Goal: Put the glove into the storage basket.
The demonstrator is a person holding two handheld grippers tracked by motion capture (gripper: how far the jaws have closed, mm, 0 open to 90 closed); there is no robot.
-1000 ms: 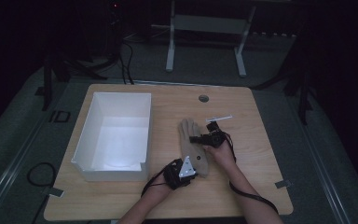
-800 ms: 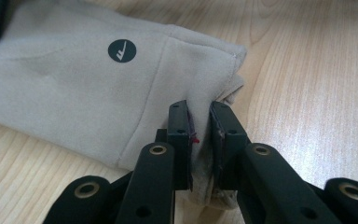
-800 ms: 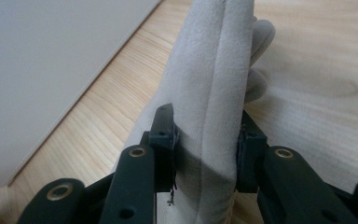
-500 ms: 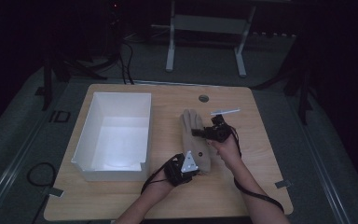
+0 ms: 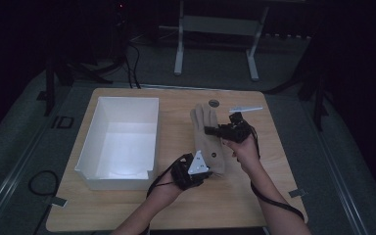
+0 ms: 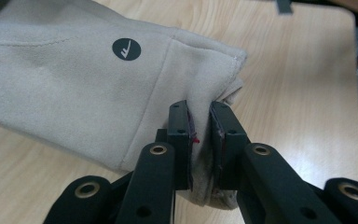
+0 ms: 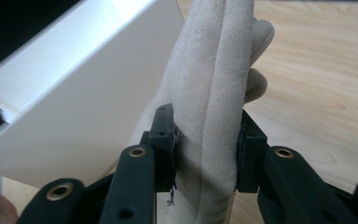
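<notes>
slippage is the main worry: the left gripper (image 6: 200, 140) pinches just a fold of the glove's (image 5: 208, 142) cuff, so a tug could pull the soft cloth free. the right gripper (image 7: 205, 140) clamps across the glove's fingers, a fuller bite, yet the tips stick out past the jaws and could snag. the glove is stretched between both grippers above the table (image 5: 254, 196), just right of the white box (image 5: 98, 171). if the hands drift apart unevenly, the cloth may twist or drop. room is good toward the box, whose open top lies near; its right wall is the edge to clear. a small round thing (image 5: 214, 103) and a pale strip (image 5: 245, 109) lie beyond, well apart from the likely path.
</notes>
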